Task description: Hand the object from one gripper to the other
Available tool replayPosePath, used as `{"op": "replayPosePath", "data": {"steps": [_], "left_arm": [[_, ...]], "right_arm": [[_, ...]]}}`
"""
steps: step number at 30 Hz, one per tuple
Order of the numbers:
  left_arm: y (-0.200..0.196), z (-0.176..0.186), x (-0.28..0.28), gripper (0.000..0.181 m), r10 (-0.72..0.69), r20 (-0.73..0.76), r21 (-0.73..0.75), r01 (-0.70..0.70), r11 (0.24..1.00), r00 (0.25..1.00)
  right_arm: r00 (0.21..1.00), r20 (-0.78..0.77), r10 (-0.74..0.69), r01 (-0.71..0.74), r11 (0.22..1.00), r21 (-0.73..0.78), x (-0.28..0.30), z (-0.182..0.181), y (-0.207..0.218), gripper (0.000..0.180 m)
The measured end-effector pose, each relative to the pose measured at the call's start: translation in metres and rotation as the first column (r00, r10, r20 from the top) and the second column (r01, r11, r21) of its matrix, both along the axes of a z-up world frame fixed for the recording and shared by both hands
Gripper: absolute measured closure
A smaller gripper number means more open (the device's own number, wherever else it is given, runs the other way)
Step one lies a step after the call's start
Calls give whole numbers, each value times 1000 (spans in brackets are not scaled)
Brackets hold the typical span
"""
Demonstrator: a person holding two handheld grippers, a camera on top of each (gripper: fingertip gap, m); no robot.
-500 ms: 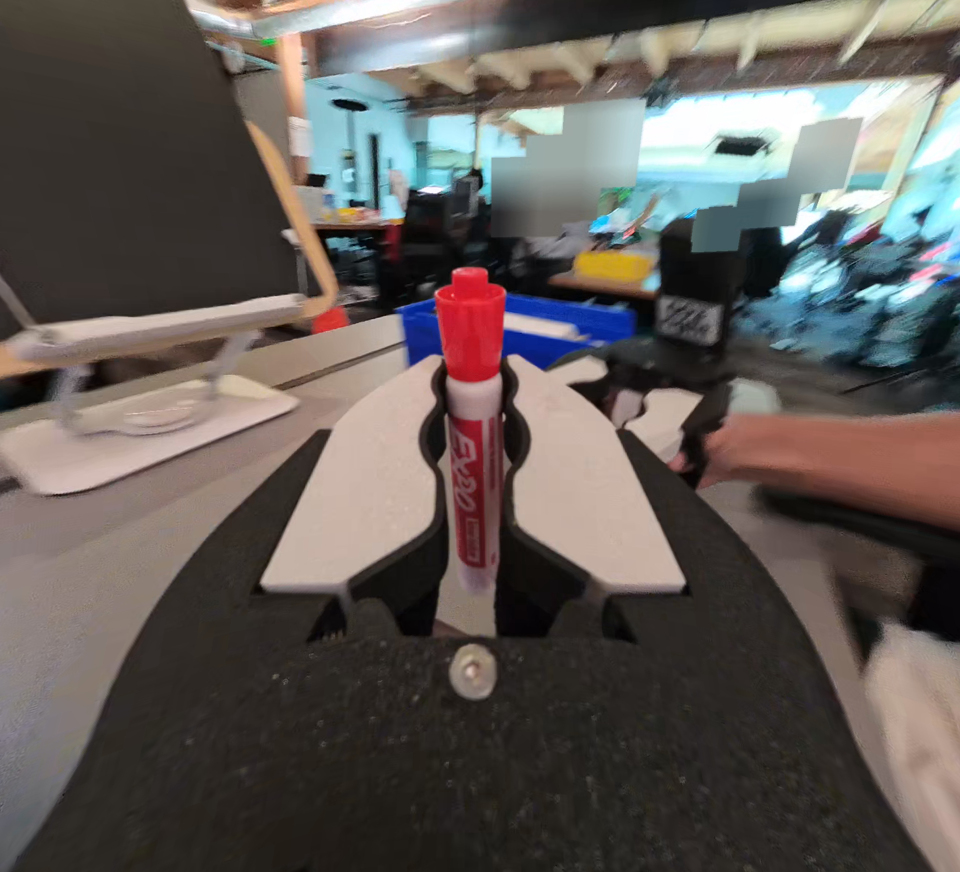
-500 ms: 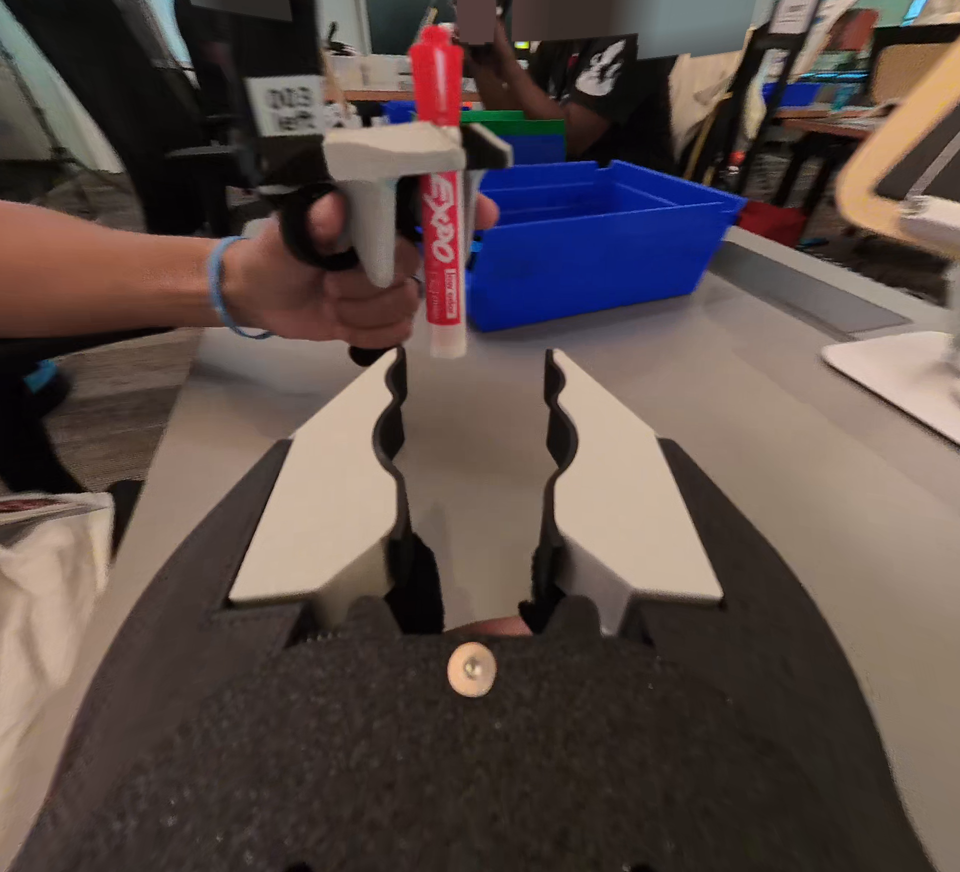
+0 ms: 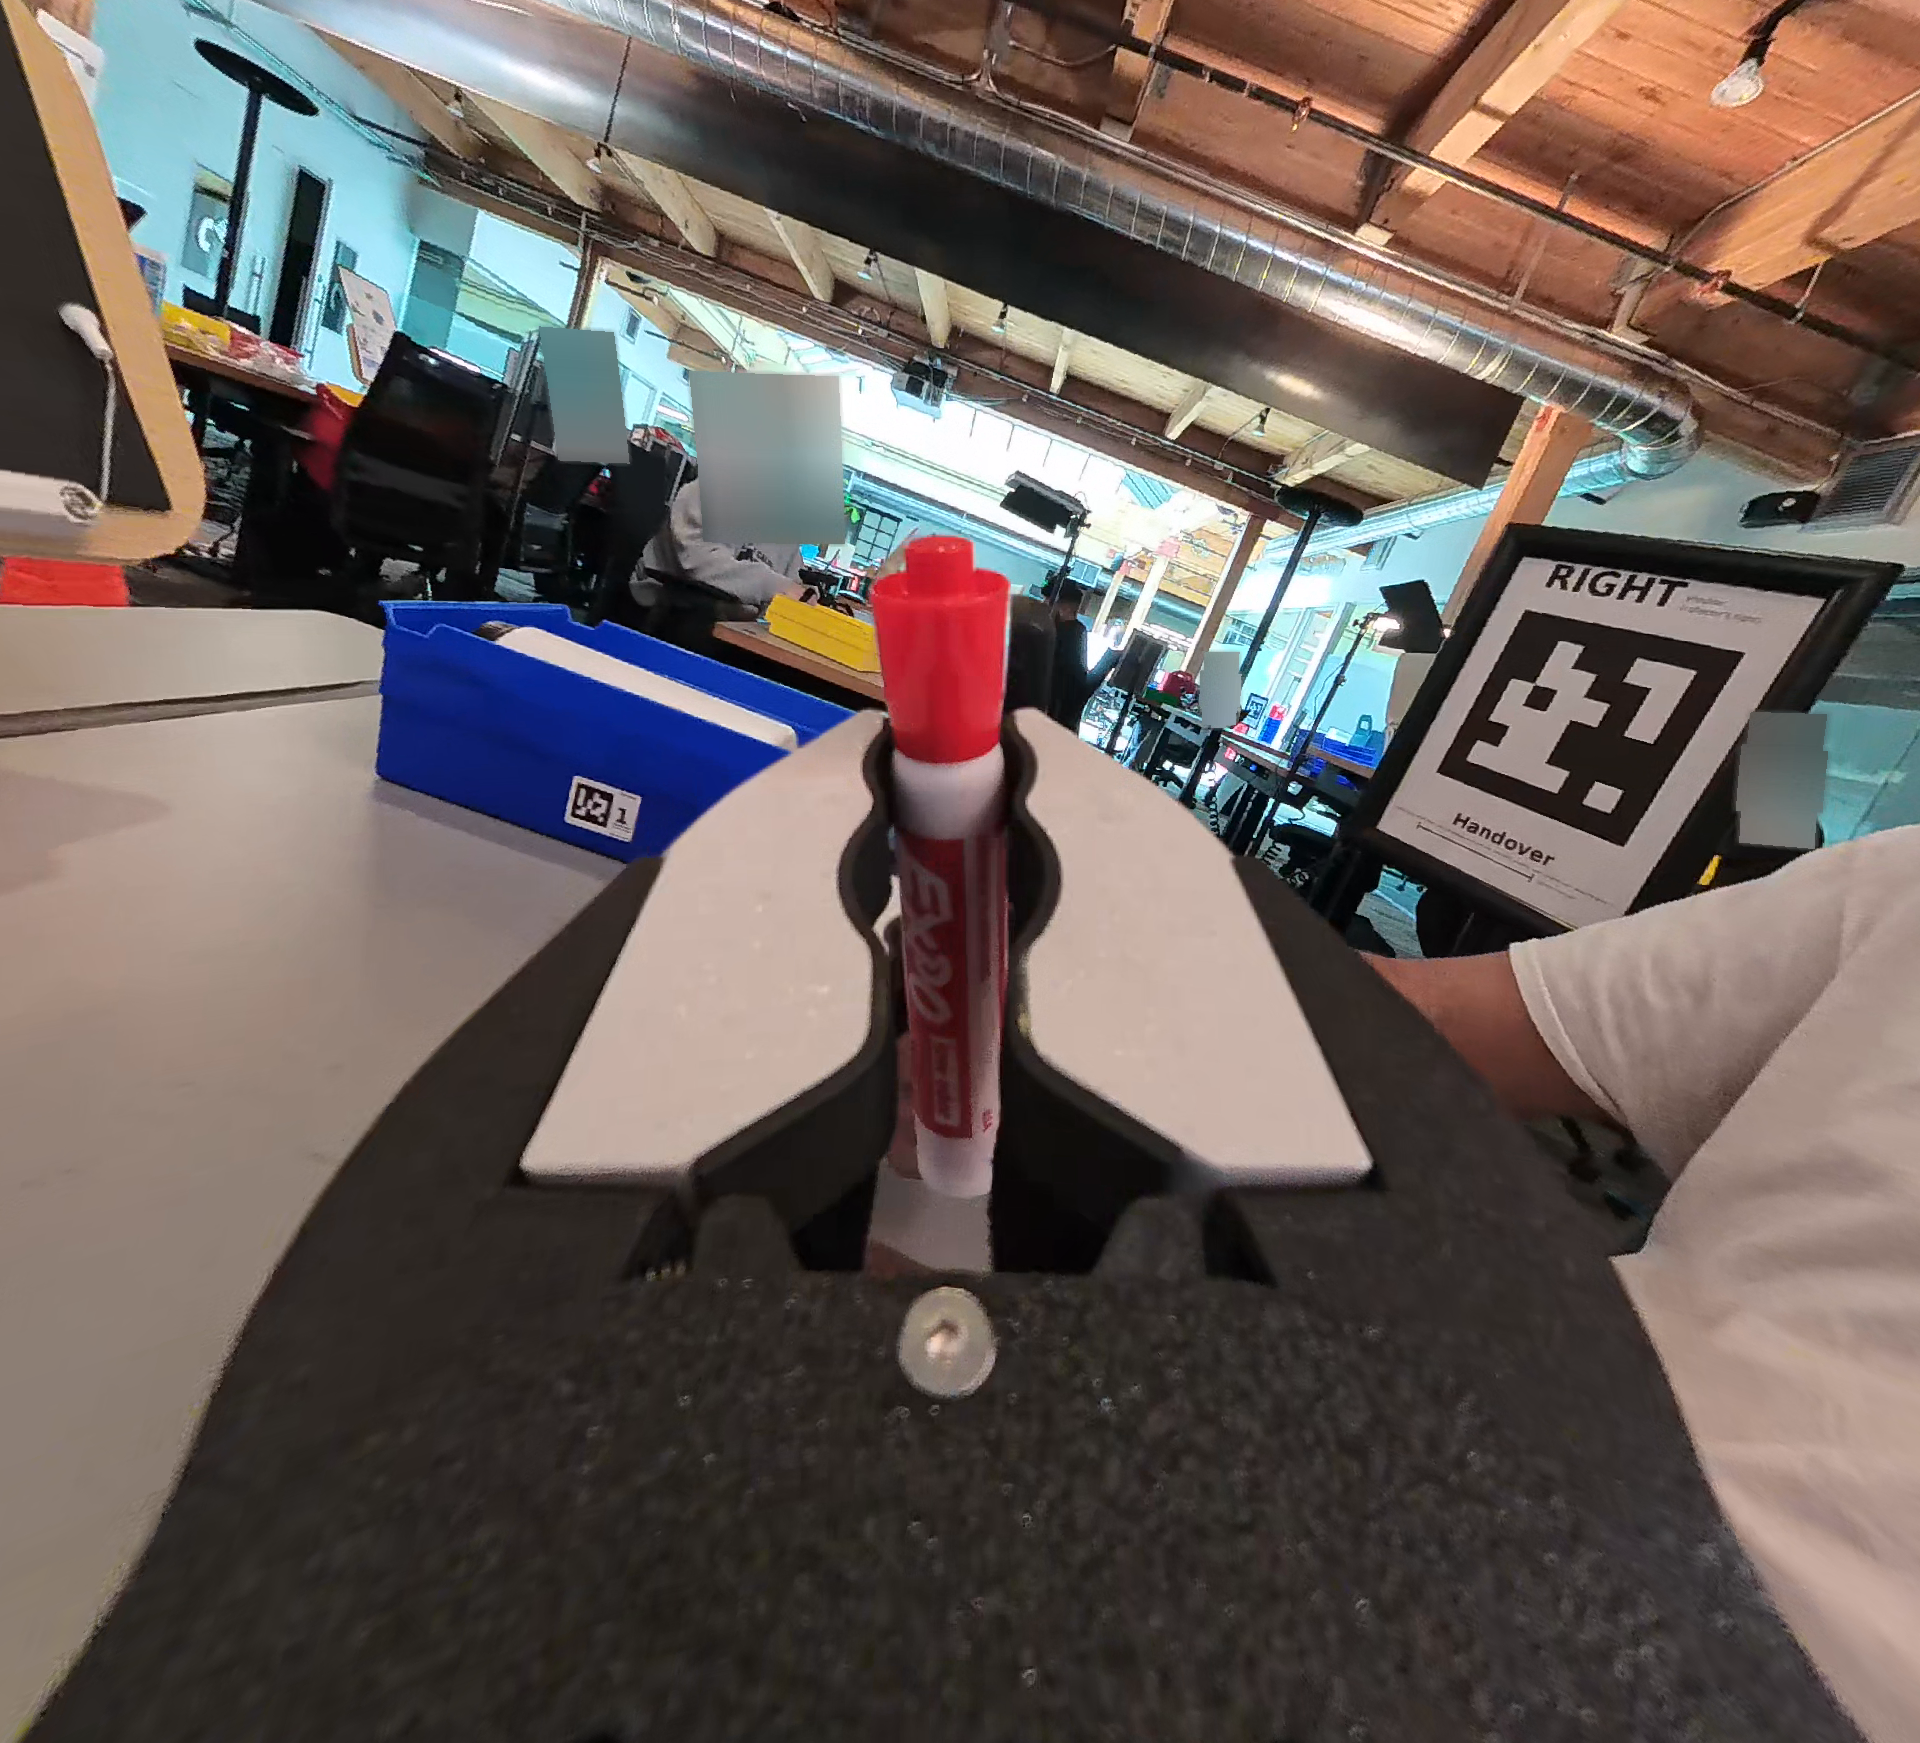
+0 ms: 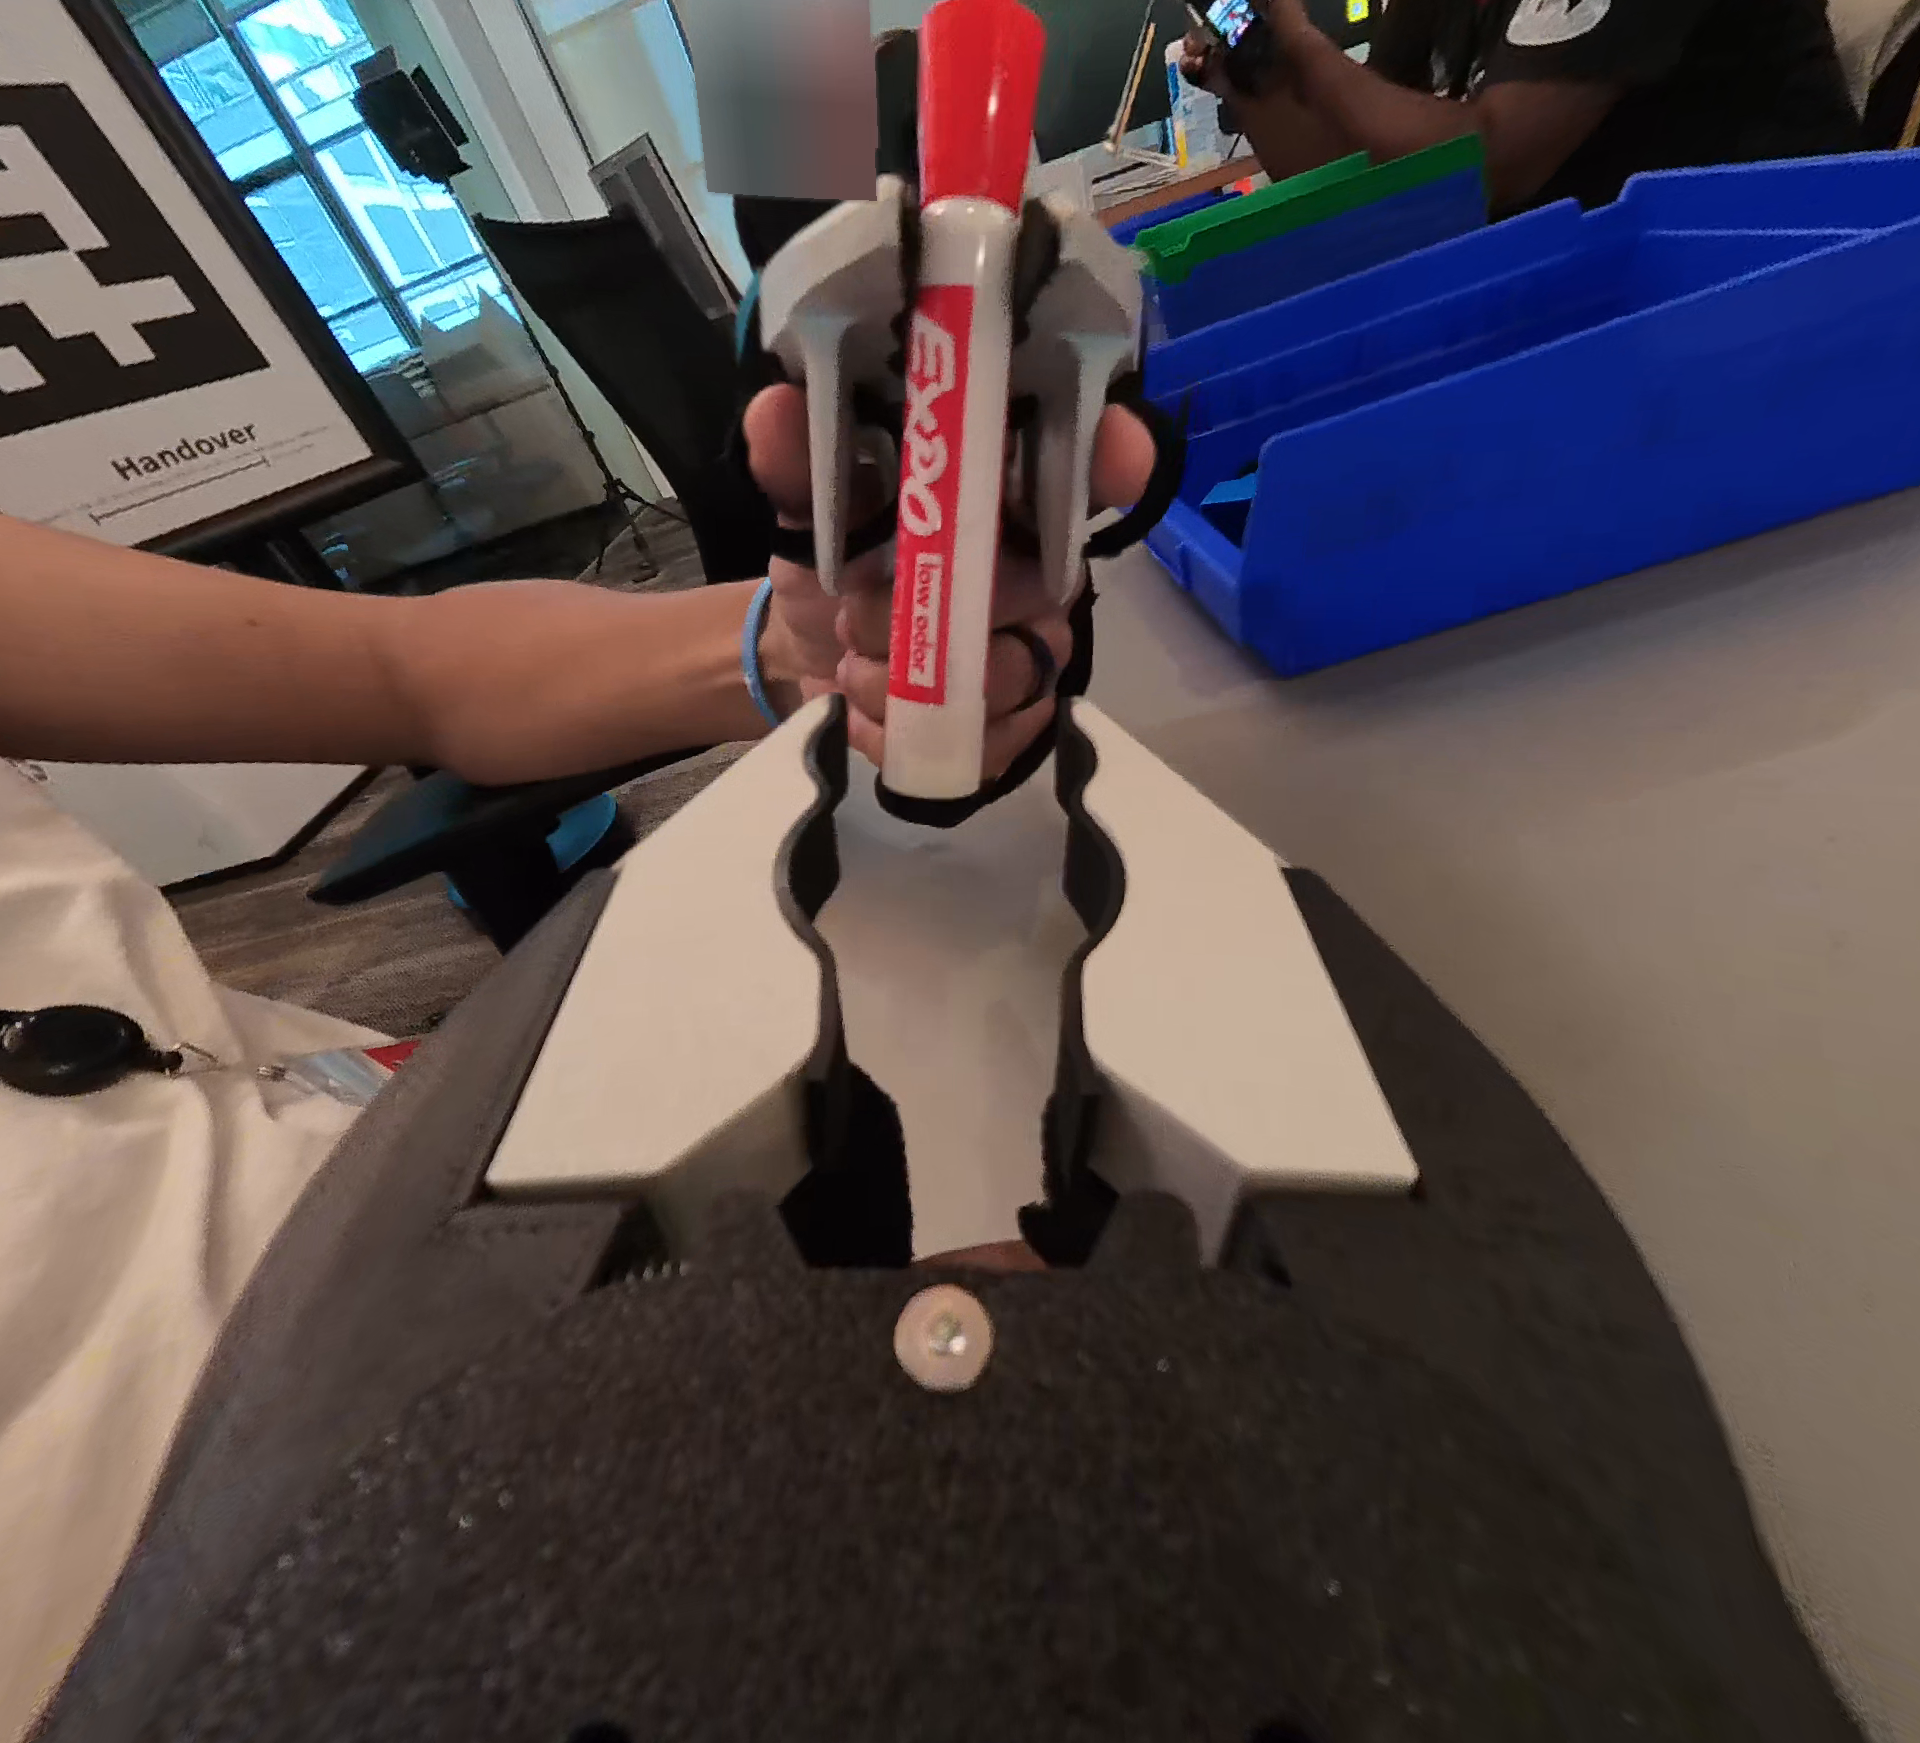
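Grey table [image 4: 1558,862]: the work surface beneath both grippers, bare in the near field. Blue storage bin [image 4: 1507,467]: stands on the table's far side, to the right in the right wrist view and to the left of centre in the left wrist view [image 3: 582,737]; it bears a small marker tag on its wall and plays no evident part in the transfer. Framed fiducial board [image 3: 1590,737]: upright off the table edge, beyond the person's sleeve.

Left gripper [image 3: 945,758]: fingers closed on the marker just under its cap, the barrel passing down through the notch between the two white pads; seen from the front in the right wrist view [image 4: 966,259], where the holding hand [image 4: 935,613] wraps the handle behind it.

Right gripper [image 4: 948,758]: fingers spread wide and holding nothing, its tips level with the lower end of the barrel and pointed at it.

Red dry-erase marker [image 4: 945,488]: held upright in the air above the table, red cap uppermost, lower white end free.

Step in hand, by judgement: approach of the receiving gripper before the grasp. The next move calls for advancing the right gripper until the free lower barrel lies between its pads, closing there, and only then opening the left.
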State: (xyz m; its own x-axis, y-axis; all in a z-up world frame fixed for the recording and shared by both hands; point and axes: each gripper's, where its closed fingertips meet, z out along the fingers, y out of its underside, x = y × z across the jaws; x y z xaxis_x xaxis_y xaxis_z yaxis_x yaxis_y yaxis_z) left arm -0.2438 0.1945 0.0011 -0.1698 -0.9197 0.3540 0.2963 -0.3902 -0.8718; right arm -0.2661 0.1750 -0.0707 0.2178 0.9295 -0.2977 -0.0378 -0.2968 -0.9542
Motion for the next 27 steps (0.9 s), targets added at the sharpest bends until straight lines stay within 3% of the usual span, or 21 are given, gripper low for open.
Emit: {"op": "replayPosePath", "data": {"steps": [1, 2, 8, 11, 15, 17, 20, 23, 27], "left_arm": [[0, -1, 1, 163, 5, -4, 0, -5, 1000, 1000], [1, -3, 3, 164, 16, -8, 2, -16, 1000, 1000], [10, -18, 1, 160, 56, -108, 42, -51, 998, 993], [26, -47, 2, 153, 164, -276, 131, -132, 982, 947], [41, -84, 10, 146, 203, -452, 104, -174, 979, 869], [40, -93, 17, 142, 197, -489, 91, -175, 980, 850], [36, -91, 25, 142, 235, -471, 89, -219, 972, 850], [41, -85, 27, 144, 303, -438, 51, -313, 948, 846], [44, -72, 22, 154, 316, -344, -53, -354, 934, 884]], "right_arm": [[1000, 5, 5, -5, 1000, -11, 0, -1, 0, 156], [1000, 15, 15, -15, 1000, -24, -1, -3, 0, 161], [993, 115, -41, 37, 999, 39, 24, -4, 12, 161], [950, 211, -231, 194, 964, 181, 65, -3, 37, 162], [705, 412, -578, 313, 774, 550, 116, -19, 70, 161], [577, 448, -683, 267, 676, 687, 120, -26, 79, 161], [446, 445, -777, 125, 546, 828, 101, -28, 79, 161], [403, 372, -836, 39, 422, 906, 76, -17, 73, 161], [383, 326, -864, 25, 363, 932, 59, -10, 68, 161]]}}
